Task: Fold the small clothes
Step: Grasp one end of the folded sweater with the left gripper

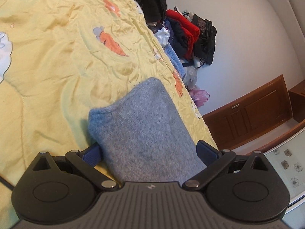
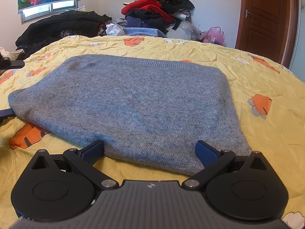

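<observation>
A grey-blue knitted sweater (image 2: 133,103) lies folded flat on the yellow bedsheet (image 2: 257,72). My right gripper (image 2: 150,150) is open, its blue fingers (image 2: 206,153) spread at the sweater's near edge, which lies between them. In the left wrist view the same sweater (image 1: 141,126) lies between the spread blue fingers (image 1: 92,154) of my open left gripper (image 1: 148,152), at its left end. The left gripper's fingertip also shows at the left edge of the right wrist view (image 2: 5,112).
A pile of dark, red and blue clothes (image 2: 156,13) sits at the far side of the bed, with a black jacket (image 2: 61,26) to its left and a pink bag (image 2: 213,35). A brown door (image 2: 265,19) stands at right. The bed edge drops off toward a wooden cabinet (image 1: 247,114).
</observation>
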Demonstrator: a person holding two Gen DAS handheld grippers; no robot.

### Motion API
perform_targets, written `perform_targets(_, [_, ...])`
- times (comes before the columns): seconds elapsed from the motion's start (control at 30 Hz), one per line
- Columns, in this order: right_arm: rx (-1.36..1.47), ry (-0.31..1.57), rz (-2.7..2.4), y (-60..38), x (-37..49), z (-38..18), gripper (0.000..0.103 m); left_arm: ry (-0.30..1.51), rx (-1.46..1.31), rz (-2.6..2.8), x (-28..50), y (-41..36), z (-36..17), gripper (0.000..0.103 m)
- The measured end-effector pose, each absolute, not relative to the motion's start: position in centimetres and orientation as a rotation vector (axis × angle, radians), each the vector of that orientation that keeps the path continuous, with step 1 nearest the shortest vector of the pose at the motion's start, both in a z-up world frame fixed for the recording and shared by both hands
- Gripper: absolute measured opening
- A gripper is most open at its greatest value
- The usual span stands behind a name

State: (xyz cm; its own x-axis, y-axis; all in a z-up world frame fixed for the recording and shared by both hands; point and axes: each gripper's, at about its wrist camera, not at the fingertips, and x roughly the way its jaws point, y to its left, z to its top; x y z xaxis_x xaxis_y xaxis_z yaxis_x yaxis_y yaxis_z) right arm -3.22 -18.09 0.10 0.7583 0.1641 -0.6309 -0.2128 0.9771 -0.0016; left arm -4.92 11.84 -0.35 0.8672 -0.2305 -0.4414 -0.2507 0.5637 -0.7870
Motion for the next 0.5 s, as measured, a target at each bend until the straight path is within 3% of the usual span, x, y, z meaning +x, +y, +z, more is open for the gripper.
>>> perform_targets(0.1, [-0.072,0.679,0.207,-18.1,-3.2,0.1,0.103,0.535,-0.913,0.046,-4.8,11.2,-0.3,0.096])
perform_targets(0.13, [-0.071,0.679,0.207,-18.1,-3.2,0.1,0.103,0.545,-0.882,0.068,-4.7,10.9,-0.3,0.081])
perform_targets(0.17, [-0.070,0.679,0.207,-18.1,-3.2,0.1,0.103,0.555,-0.858,0.088,-4.6,10.8,-0.5,0.057])
perform_targets(0.23, [-0.071,0.680,0.207,-18.1,-3.2,0.1,0.103,0.573,-0.828,0.123,-4.3,10.8,-0.8,0.040])
perform_targets(0.33, [-0.072,0.680,0.207,-18.0,-3.2,0.1,0.103,0.573,-0.841,0.128,-4.3,11.3,-0.9,0.036])
perform_targets(0.37, [-0.072,0.680,0.206,-18.0,-3.2,0.1,0.103,0.580,-0.836,0.144,-4.2,11.3,-1.0,0.022])
perform_targets(0.43, [-0.072,0.680,0.207,-18.0,-3.2,0.1,0.103,0.605,-0.846,0.179,-4.0,11.7,-1.5,0.006])
perform_targets(0.5, [-0.057,0.677,0.218,-18.2,-3.2,0.2,0.103,0.606,-0.835,0.177,-4.1,11.7,-1.3,0.006])
